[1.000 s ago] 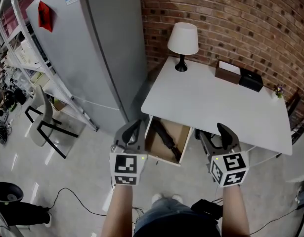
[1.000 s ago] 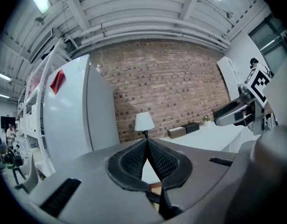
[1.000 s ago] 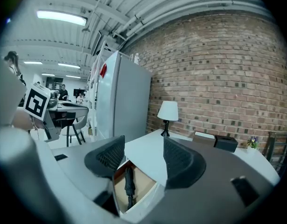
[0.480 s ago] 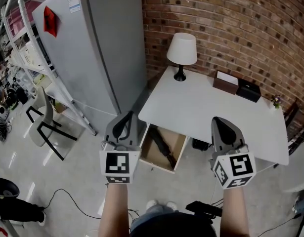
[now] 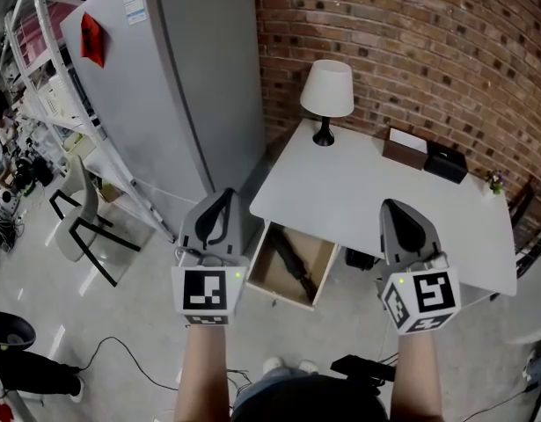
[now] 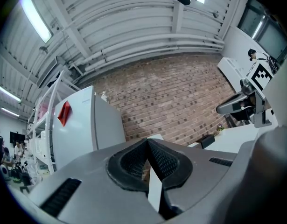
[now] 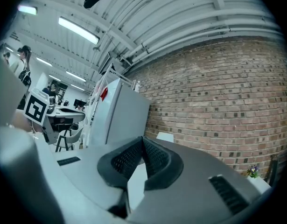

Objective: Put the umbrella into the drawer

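Observation:
In the head view, a black folded umbrella (image 5: 293, 263) lies inside the open wooden drawer (image 5: 275, 291) under the white table (image 5: 384, 192). Both grippers are held up in front of me, above the floor and short of the drawer. My left gripper (image 5: 226, 194) is to the drawer's left, its jaws shut on nothing. My right gripper (image 5: 392, 206) is over the table's near edge, also shut and empty. In the left gripper view the left gripper (image 6: 147, 142) has its pads together. The right gripper view shows the same of the right gripper (image 7: 143, 138).
A white lamp (image 5: 327, 90), a brown box (image 5: 404, 148) and a black box (image 5: 446, 162) stand at the table's back by the brick wall. A grey fridge (image 5: 178, 95) is to the left, with a chair (image 5: 76, 222) and shelving beyond it. Cables lie on the floor.
Both grippers have lifted away from the drawer. The right gripper's jaws, apart a second ago, have closed. The umbrella stays in the drawer.

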